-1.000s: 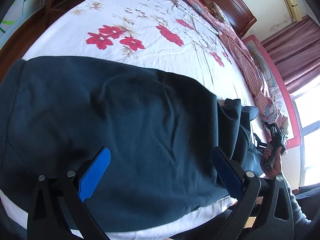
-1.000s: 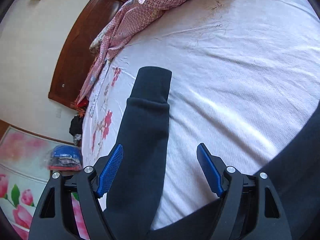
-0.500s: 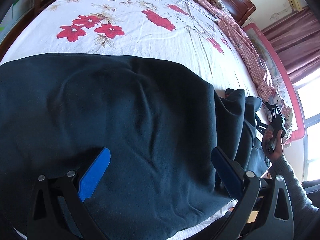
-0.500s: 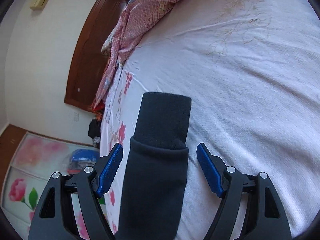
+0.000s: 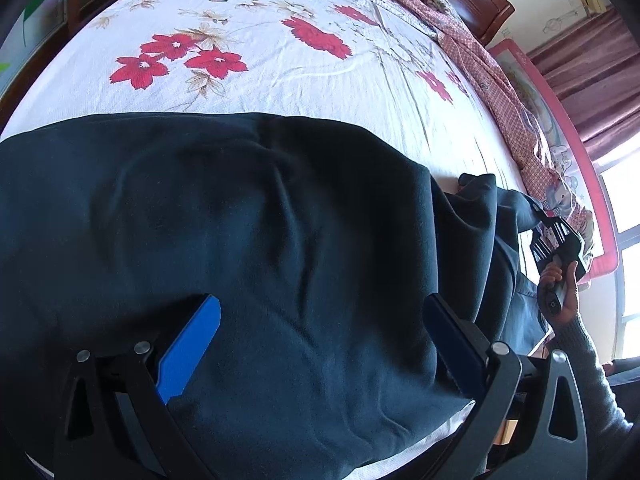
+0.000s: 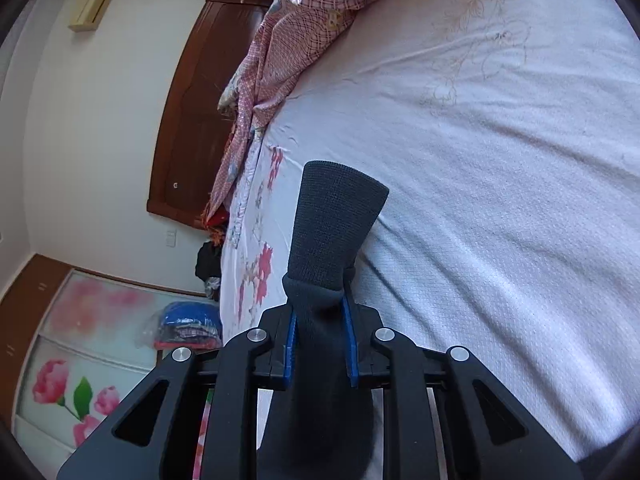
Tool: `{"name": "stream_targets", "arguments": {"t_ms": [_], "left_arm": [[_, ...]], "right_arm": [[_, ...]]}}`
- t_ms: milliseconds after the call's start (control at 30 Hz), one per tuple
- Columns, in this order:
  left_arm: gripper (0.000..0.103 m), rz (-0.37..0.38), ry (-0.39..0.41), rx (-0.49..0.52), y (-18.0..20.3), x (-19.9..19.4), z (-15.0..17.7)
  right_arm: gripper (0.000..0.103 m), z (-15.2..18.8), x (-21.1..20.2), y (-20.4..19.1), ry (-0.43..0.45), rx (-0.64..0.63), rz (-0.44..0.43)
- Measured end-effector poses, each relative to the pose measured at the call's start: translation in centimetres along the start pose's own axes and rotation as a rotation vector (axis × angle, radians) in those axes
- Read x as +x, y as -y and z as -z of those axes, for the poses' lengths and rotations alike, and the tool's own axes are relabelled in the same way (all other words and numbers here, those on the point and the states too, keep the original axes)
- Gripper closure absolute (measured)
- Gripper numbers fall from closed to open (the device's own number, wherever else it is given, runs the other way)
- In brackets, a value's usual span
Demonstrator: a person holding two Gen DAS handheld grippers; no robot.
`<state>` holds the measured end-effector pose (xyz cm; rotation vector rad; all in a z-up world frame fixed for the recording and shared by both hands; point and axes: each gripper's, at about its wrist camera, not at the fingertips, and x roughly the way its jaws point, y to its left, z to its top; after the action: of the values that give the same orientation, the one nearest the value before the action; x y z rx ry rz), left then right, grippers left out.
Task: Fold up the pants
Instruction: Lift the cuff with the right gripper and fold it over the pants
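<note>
Firstly, left wrist view. Your left gripper stands with its jaws wide apart, both blue pads clear of the cloth as far as can be seen. The dark pants lie spread on the bed sheet, filling the whole span between the jaws and running out past the left jaw to the frame edge. Beyond the jaw tips the cloth ends in a straight edge, with the white sheet and its red flower print ahead. Out past the right jaw the fabric bunches into folds, and there your right hand grips the handle of the right gripper, whose tip meets a leg end of the pants. A pink checked quilt lies along the far right side of the bed.

Right wrist view. Your right gripper has its jaws narrow and closing, pads pressed on a pant leg just behind the ribbed cuff. The cuff stands out ahead of the jaw tips, above the sheet. Left of the jaws and ahead, the quilt and a wooden headboard are visible.
</note>
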<state>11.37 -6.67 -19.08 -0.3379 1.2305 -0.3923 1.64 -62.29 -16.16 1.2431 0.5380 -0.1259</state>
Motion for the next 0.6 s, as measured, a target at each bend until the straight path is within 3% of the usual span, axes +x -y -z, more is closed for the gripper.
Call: {"name": "stream_targets", "arguments": {"t_ms": [233, 367, 600], "left_arm": [[0.002, -0.001, 0.015, -0.009, -0.5, -0.7, 0.2], [0.002, -0.003, 0.021, -0.015, -1.1, -1.3, 0.5], [0.002, -0.024, 0.027, -0.022, -2.7, -2.1, 1.1]], "right_arm": [[0.085, 0.1, -6.0, -4.6, 0.086, -0.096, 0.022], [0.085, 0.1, -11.7, -6.3, 0.17, -0.123, 0.052], [0.085, 1.7, -20.0, -4.5, 0.267, -0.055, 0.124]]}}
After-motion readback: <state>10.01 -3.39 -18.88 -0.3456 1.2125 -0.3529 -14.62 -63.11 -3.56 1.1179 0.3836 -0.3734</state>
